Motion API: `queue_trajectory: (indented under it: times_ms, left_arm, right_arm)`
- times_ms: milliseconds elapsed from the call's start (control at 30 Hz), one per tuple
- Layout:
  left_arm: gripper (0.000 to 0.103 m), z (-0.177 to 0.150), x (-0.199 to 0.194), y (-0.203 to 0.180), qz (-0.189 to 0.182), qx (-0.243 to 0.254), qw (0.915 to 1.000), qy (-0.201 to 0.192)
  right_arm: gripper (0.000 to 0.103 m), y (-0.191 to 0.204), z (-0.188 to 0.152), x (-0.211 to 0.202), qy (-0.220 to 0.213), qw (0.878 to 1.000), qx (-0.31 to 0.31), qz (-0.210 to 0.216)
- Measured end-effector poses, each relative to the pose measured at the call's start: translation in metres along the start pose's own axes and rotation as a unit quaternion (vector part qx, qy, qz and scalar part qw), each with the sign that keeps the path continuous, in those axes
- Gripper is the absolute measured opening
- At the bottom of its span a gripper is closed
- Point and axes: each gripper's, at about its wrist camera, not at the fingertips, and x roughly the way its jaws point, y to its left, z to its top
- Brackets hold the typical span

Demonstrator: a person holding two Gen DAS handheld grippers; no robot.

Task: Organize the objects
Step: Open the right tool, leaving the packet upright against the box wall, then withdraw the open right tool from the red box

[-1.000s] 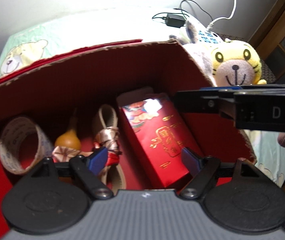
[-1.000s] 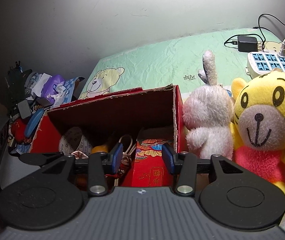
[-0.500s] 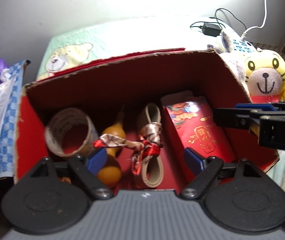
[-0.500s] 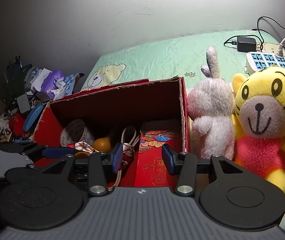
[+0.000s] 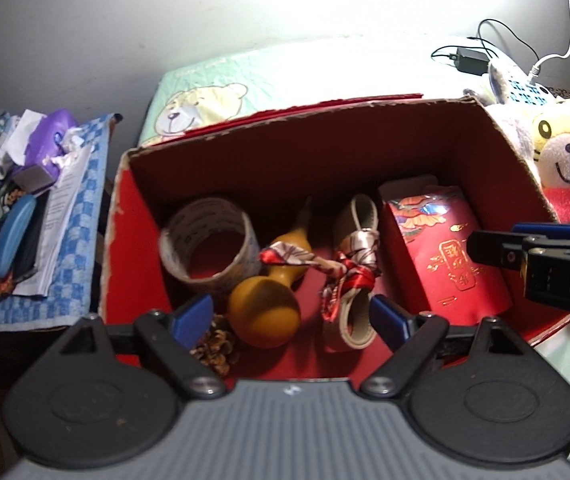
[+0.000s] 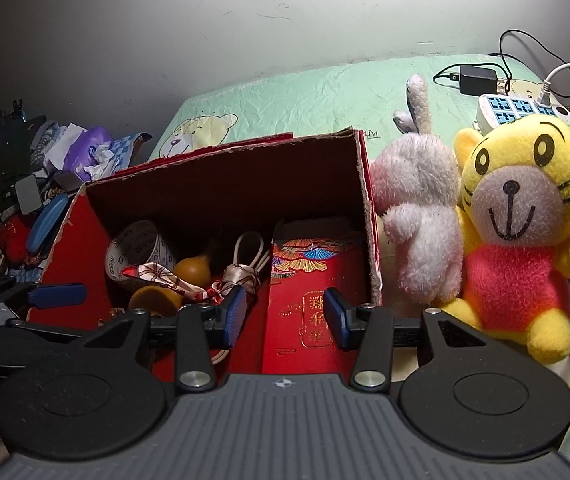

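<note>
Red cardboard box (image 5: 485,148) holds one gold-printed red packet (image 5: 449,256), one tape roll (image 5: 209,240); left gripper (image 5: 291,318), right gripper (image 6: 283,316) jaws spread, empty, "DA" legible.

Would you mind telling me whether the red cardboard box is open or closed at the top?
Open: the red cardboard box has no lid over it, and the tape roll and gourd inside are visible.

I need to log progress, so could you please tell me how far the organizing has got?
Done: the tape roll, gourd, ribbon-tied strap and red packet lie in the red box. In hand: nothing; left gripper and right gripper are both open and empty. Left: the white rabbit and yellow tiger plush sit outside.
</note>
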Motion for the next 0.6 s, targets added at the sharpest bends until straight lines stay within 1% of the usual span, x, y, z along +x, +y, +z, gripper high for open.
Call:
queue_trajectory:
  times_ms: [100, 300, 600]
  left_arm:
    - [0.086, -0.001, -0.004, 0.005, 0.012, -0.009, 0.9999, -0.001]
    - [0.087, -0.005, -0.011, 0.011, 0.035, -0.019, 0.9992, -0.007]
    - [0.090, -0.009, -0.009, 0.024, 0.041, -0.049, 0.9980, -0.004]
  right_arm:
    - [0.047, 0.004, -0.002, 0.000, 0.006, 1.000, 0.008, 0.004]
    - [0.047, 0.013, -0.003, -0.002, 0.004, 1.000, 0.001, -0.009]
    - [0.048, 0.020, -0.006, 0.001, 0.001, 1.000, 0.001, -0.030]
